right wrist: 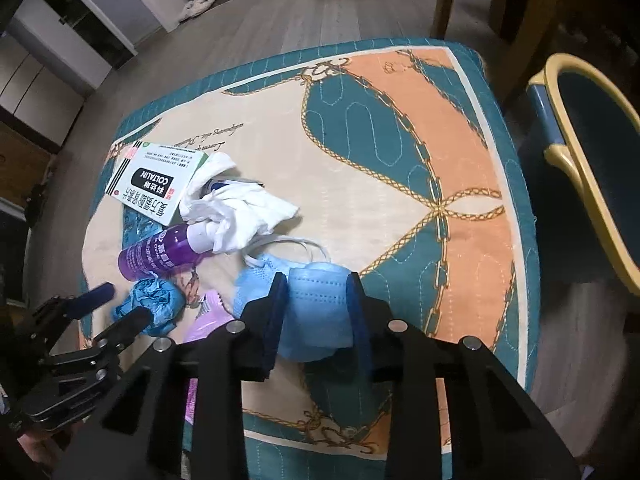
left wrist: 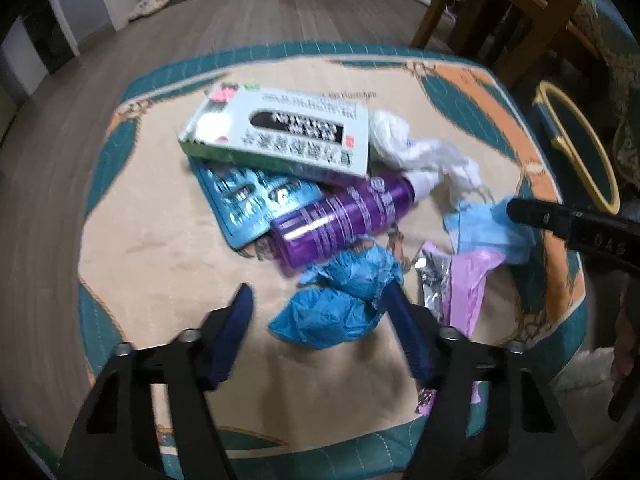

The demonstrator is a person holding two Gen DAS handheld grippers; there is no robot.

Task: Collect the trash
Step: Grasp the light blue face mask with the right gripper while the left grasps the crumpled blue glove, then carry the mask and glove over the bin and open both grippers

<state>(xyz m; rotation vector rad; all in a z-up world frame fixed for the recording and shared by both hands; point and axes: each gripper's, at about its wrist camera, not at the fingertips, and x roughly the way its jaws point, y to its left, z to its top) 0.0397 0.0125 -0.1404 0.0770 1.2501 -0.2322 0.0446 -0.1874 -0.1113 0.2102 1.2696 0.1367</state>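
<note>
Trash lies on a patterned cloth-covered table [right wrist: 400, 128]: a white medicine box [left wrist: 276, 132], a teal blister pack [left wrist: 248, 204], a purple spray bottle [left wrist: 340, 216], white tissue [left wrist: 420, 152], a crumpled blue wad [left wrist: 340, 304], a pink wrapper [left wrist: 468, 288] and a light blue face mask [right wrist: 316, 312]. My left gripper [left wrist: 320, 300] is open around the blue wad, not closed on it. My right gripper [right wrist: 318, 284] is shut on the face mask, just above the cloth; its finger shows in the left wrist view [left wrist: 560, 224].
A blue bin with a yellow rim [right wrist: 592, 152] stands on the floor right of the table. Wooden chair legs [left wrist: 480, 12] stand behind. Grey wood floor [left wrist: 200, 32] lies beyond the table's far edge.
</note>
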